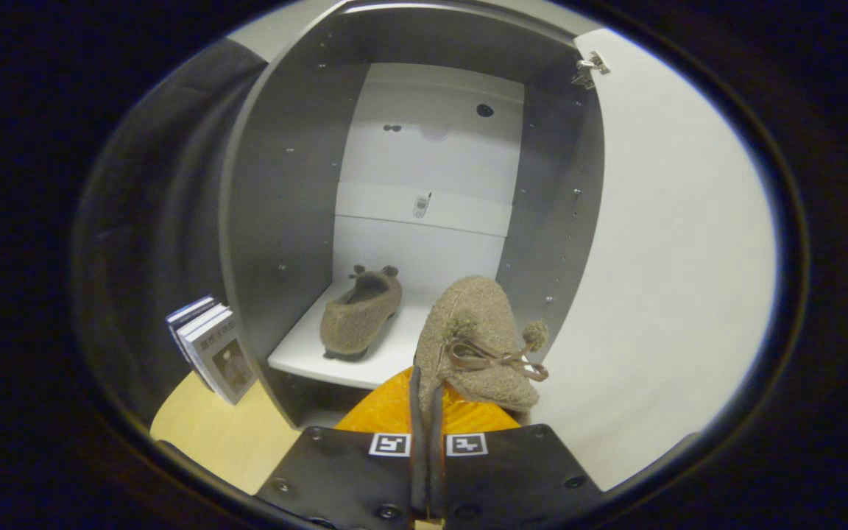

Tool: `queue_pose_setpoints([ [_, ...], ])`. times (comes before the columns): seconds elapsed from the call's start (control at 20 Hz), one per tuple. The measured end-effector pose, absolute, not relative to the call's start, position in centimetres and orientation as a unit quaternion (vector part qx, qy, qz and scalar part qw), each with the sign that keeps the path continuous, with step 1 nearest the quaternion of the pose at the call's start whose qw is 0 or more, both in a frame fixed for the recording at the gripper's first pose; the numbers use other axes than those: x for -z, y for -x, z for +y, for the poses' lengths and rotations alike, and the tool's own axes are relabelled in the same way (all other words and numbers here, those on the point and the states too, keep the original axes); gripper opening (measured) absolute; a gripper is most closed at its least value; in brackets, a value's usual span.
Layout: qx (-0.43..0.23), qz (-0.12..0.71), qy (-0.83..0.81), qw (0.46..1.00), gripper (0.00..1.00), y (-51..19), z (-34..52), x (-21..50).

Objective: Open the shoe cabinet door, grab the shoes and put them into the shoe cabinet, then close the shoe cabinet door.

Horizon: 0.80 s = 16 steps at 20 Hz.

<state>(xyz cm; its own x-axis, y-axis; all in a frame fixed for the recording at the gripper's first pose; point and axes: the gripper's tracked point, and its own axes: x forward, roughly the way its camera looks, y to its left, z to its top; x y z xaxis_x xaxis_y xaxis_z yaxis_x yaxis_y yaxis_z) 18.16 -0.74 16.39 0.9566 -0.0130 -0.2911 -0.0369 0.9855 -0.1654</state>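
Fingers [426, 390] pressed nearly together, pinching the brown fuzzy slipper [477, 342] (bow and pompom showing) just ahead of the open cabinet [277, 221]. Second slipper [360, 313] rests on its white shelf [299, 357].

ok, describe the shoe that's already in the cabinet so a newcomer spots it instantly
Start at the open grey cabinet with its door swung aside. On its white shelf, beyond the fingers, lies a fuzzy brown shoe, heel toward the back. Unlike the second shoe, which the shut gripper holds in front of the shelf, nothing touches it.
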Motion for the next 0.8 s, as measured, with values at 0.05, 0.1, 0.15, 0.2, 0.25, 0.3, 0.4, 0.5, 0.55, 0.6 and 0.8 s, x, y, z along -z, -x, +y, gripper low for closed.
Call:
queue_pose_setpoints([
  [0.05,0.001,0.147,0.086,0.985,0.03,-19.5,-0.8,-16.5],
  [0.1,0.006,0.148,0.086,0.985,0.03,-21.0,-0.7,-16.4],
  [0.15,0.013,0.146,0.088,0.985,0.03,-22.3,-0.7,-16.5],
  [0.2,0.017,0.146,0.092,0.985,0.03,-23.6,-0.7,-16.4],
  [0.25,0.02,0.144,0.096,0.985,0.04,-24.9,-0.5,-16.2],
  [0.3,0.021,0.144,0.098,0.985,0.03,-26.5,-0.4,-16.1],
  [0.4,0.023,0.147,0.103,0.984,0.03,-29.2,-0.2,-15.7],
  [0.5,0.026,0.151,0.107,0.982,0.03,-31.9,-0.2,-15.1],
  [0.55,0.027,0.154,0.107,0.982,0.04,-33.0,-0.3,-14.6],
  [0.6,0.028,0.158,0.105,0.981,0.04,-34.0,-0.4,-14.1],
  [0.8,0.026,0.173,0.104,0.979,0.04,-36.5,-0.6,-12.3],
])
